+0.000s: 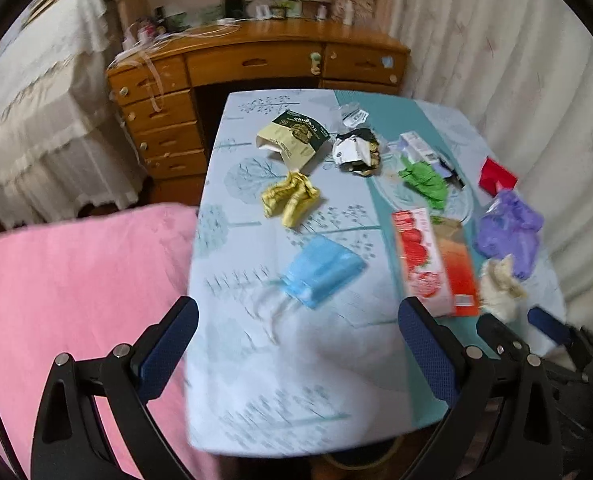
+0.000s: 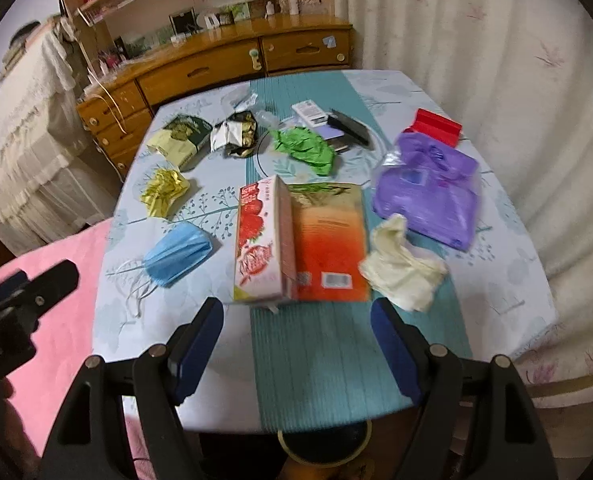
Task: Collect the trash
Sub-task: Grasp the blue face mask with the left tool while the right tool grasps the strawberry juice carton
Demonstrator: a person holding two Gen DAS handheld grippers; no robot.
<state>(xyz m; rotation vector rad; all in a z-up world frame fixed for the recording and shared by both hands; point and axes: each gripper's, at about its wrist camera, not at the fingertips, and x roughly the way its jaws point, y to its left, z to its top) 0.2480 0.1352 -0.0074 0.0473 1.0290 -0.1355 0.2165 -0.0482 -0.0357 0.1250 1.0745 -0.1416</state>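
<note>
Both grippers hover over the near edge of the small table [image 2: 476, 300] covered in a pale blue tree-print cloth with a teal runner down the middle. Left gripper [image 1: 298, 356]: jaws wide apart, nothing between them, near-left over the table edge and the pink bedding [image 1: 68, 280]. Right gripper [image 2: 296, 348]: jaws wide apart, empty, centred on the runner just short of the red strawberry-print carton [image 2: 296, 240], which lies flat.

Trash all on the table:
- blue pleated face mask [image 2: 180, 256] with white ear loops, left of the carton, straight ahead of the left gripper
- crumpled cream tissue [image 2: 400, 268], touching the carton's right side
- purple plastic bag [image 2: 428, 192], right, beyond the tissue
- small red box [image 2: 436, 126], far right
- crumpled yellow foil wrapper [image 2: 164, 190], left
- yellow-and-dark-green cardboard box [image 2: 180, 140], far left
- crumpled silver-and-black foil packet [image 2: 234, 134], far centre
- crumpled green wrapper [image 2: 304, 150] on a clear glass plate [image 2: 260, 156], with a white box [image 2: 308, 112] and dark flat items behind it, too blurred to identify

Wooden desk with drawers [image 2: 200, 72] stands beyond the table.
</note>
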